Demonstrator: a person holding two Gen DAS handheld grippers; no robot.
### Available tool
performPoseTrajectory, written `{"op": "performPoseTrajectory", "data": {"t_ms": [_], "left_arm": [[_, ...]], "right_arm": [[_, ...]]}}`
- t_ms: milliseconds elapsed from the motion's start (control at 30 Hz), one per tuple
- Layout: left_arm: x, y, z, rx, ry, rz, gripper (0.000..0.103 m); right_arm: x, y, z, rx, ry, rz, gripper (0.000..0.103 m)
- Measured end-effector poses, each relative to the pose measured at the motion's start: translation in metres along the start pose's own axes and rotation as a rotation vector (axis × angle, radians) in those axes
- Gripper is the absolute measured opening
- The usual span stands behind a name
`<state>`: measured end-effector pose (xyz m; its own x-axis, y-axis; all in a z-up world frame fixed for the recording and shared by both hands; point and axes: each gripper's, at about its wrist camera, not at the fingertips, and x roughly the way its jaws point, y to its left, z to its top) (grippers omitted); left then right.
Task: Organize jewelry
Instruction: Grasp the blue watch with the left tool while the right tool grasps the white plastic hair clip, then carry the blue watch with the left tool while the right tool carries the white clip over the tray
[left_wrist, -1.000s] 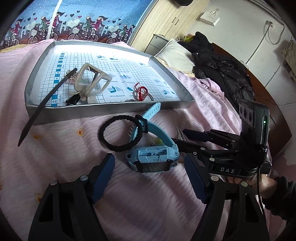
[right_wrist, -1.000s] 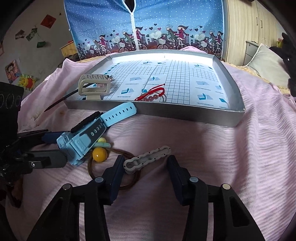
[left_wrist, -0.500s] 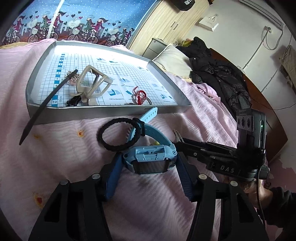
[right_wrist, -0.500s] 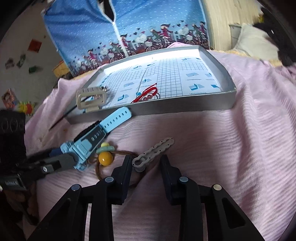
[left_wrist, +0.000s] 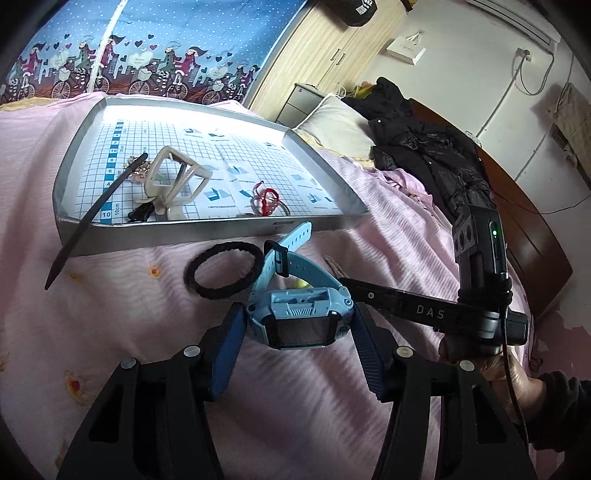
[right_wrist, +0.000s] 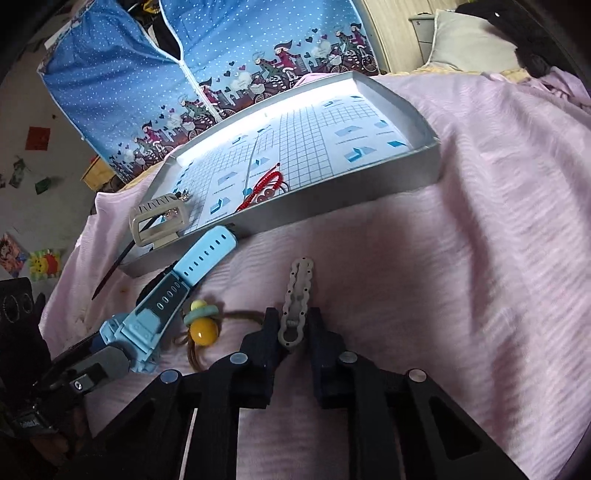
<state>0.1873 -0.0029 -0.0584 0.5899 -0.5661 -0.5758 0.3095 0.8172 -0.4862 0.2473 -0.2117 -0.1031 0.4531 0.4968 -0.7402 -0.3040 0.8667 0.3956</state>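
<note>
Gripping now: left gripper (left_wrist: 297, 334) clamps the blue watch (left_wrist: 301, 321) by its case, on the pink bedspread (right_wrist: 461, 258) just before the tray (left_wrist: 207, 236).
Right gripper (right_wrist: 293, 332): closed narrow on the grey hair clip (right_wrist: 298, 301).
Next, likely: lift both over the tray's near wall and release inside.

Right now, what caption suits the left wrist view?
Left gripper clasps a blue watch below the jewelry tray.
</note>
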Motion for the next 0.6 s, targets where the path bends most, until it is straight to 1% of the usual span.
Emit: {"op": "performPoseTrajectory", "data": {"t_ms": [200, 300, 433, 600], "left_arm": [[-0.003, -0.013, 0.001, 0.005, 0.016, -0.046, 0.052], [-0.006, -0.023, 0.001, 0.028, 0.009, -0.059, 0.052], [-0.012, -0.029, 0.002, 0.048, -0.021, -0.054, 0.052], [-0.026, -0.018, 0.013, 0.019, -0.074, -0.033, 0.052]], "right_arm": [[-0.032, -0.012, -0.015, 0.053, -0.081, 0.038, 0.015], [-0.046, -0.013, -0.019, 0.064, -0.122, 0.068, 0.015], [-0.054, -0.006, -0.019, 0.042, -0.145, 0.082, 0.015], [-0.053, 0.008, -0.011, 0.011, -0.149, 0.100, 0.015]]}}
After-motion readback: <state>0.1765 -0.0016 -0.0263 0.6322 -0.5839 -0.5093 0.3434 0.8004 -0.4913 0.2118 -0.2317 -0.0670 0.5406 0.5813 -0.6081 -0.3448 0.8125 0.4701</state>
